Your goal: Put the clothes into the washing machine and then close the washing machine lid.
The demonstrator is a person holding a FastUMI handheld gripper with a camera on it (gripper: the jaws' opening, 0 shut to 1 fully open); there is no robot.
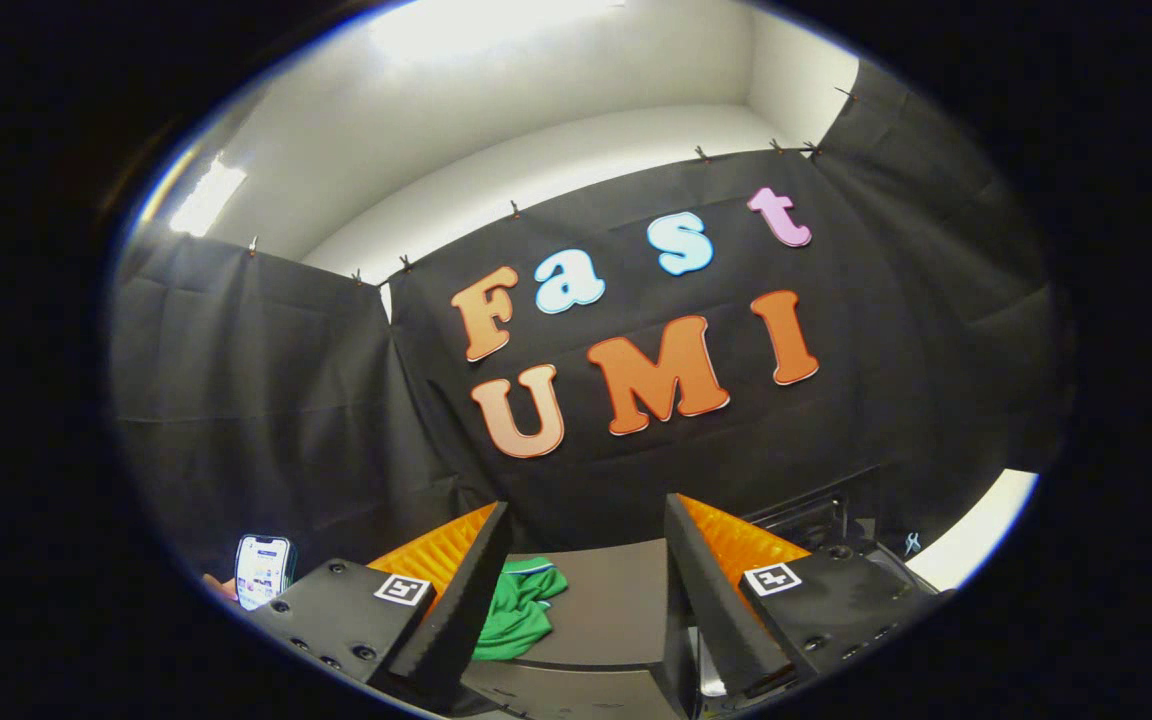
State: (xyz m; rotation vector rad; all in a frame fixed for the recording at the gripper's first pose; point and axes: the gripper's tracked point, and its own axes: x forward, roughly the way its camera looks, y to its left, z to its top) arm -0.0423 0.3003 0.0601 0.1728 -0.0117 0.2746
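A green garment [516,612] lies crumpled on a grey tabletop [616,600], just ahead of my left finger and partly hidden behind it. My gripper [586,560] is held above the table, tilted up toward the booth's cloth wall, its fingers [471,600] wide apart with nothing between them. A dark machine part [816,525] shows beyond my right finger, at the foot of the cloth; I cannot tell whether it is the washing machine or whether a lid is up.
A phone [264,568] with a lit screen stands to the left of the left finger, a hand's edge beside it. The black cloth wall [266,400] closes off the back and both sides. A white surface [976,525] shows at far right.
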